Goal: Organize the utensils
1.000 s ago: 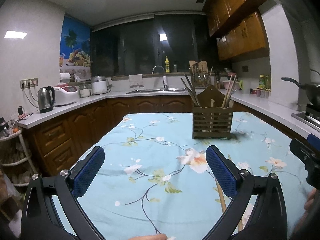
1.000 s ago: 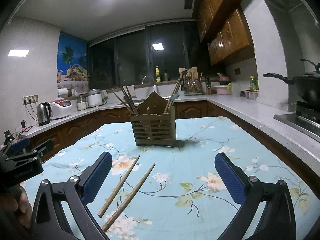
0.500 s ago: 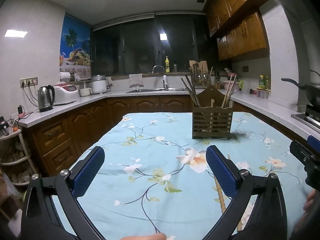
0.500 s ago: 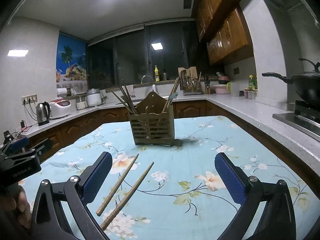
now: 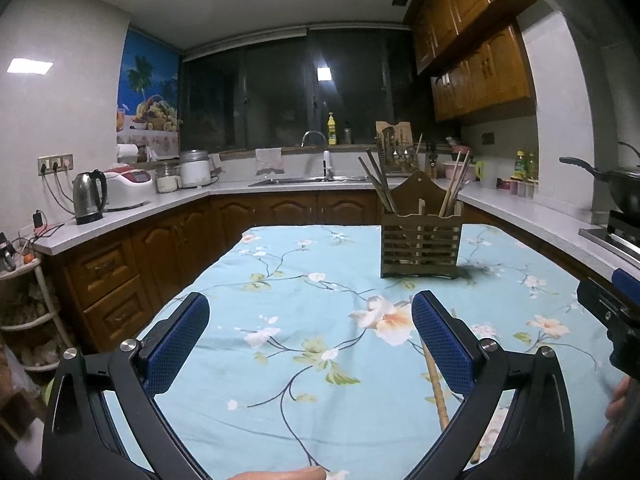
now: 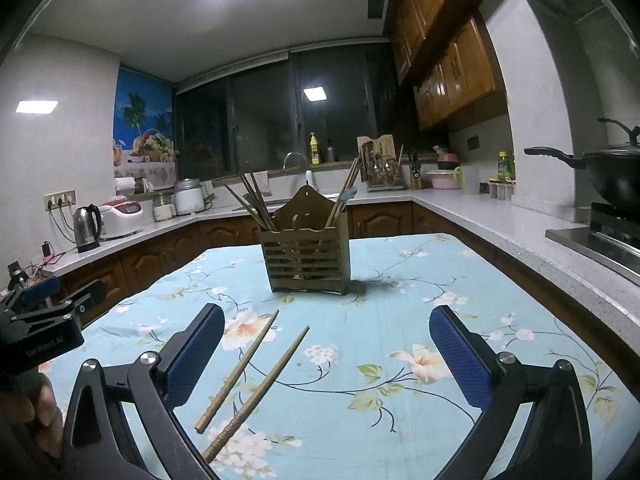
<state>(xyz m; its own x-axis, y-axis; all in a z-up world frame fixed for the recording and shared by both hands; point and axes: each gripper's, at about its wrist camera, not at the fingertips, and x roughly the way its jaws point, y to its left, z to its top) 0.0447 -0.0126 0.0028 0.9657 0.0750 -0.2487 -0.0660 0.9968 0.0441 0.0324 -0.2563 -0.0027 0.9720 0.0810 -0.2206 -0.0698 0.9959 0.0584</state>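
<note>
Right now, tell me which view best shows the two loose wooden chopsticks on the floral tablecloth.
The right wrist view: both loose wooden chopsticks lie in plain sight, side by side. The left wrist view shows only one stick's segment behind the left gripper's finger.

We see two chopsticks (image 6: pixel 252 376) lying loose on the floral tablecloth (image 6: pixel 400 288), near the wooden utensil holder (image 6: pixel 306 256), between our right gripper's (image 6: pixel 326 356) spread fingers.

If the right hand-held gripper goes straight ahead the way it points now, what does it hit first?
Probably the wooden utensil holder, standing upright dead ahead of the right hand-held gripper. The two loose chopsticks lie lower on the tablecloth; depth is uncertain.
</note>
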